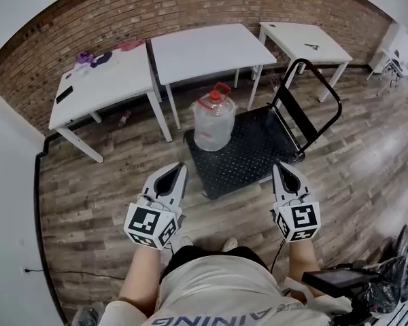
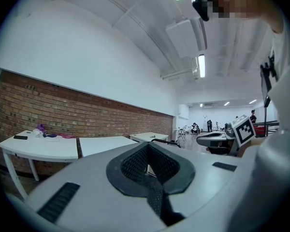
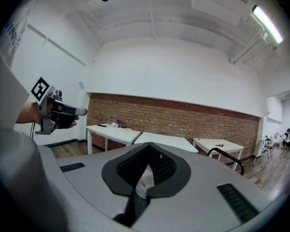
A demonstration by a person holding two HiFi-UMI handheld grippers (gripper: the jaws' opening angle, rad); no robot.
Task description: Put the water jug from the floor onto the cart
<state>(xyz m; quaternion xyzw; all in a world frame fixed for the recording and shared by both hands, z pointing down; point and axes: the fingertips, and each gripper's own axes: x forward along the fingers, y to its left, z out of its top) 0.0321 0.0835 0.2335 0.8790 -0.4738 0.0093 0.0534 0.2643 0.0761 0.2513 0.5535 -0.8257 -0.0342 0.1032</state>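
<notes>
Left gripper (image 1: 175, 172): fingers pressed together, nothing between them; it is held about level, close to the person's body.
Right gripper (image 1: 284, 172): fingers pressed together as well and empty, level with its partner on the other side.
Water jug (image 1: 213, 122): stands upright on the cart (image 1: 253, 160), ahead of both pairs of fingers and between their lines, nearer the left pair. It is well apart from either. In the right gripper view a sliver of it (image 3: 144, 180) shows beyond the closed fingertips.
Jug's look: clear plastic body, wide and rounded, with a red cap and a red carry loop tipped to one side. I cannot tell how full it is.
Cart: a black studded deck on the floor (image 1: 102, 189), its push handle (image 1: 313, 90) raised at the end beyond the right fingers. The jug sits at the deck's far-left corner, away from the handle.
Why so: I would judge the load is delivered. With the jug resting on the deck by its own weight, neither gripper has anything to hold.
Beyond: three white worktops (image 1: 204, 49) line the brick wall past the cart.
</notes>
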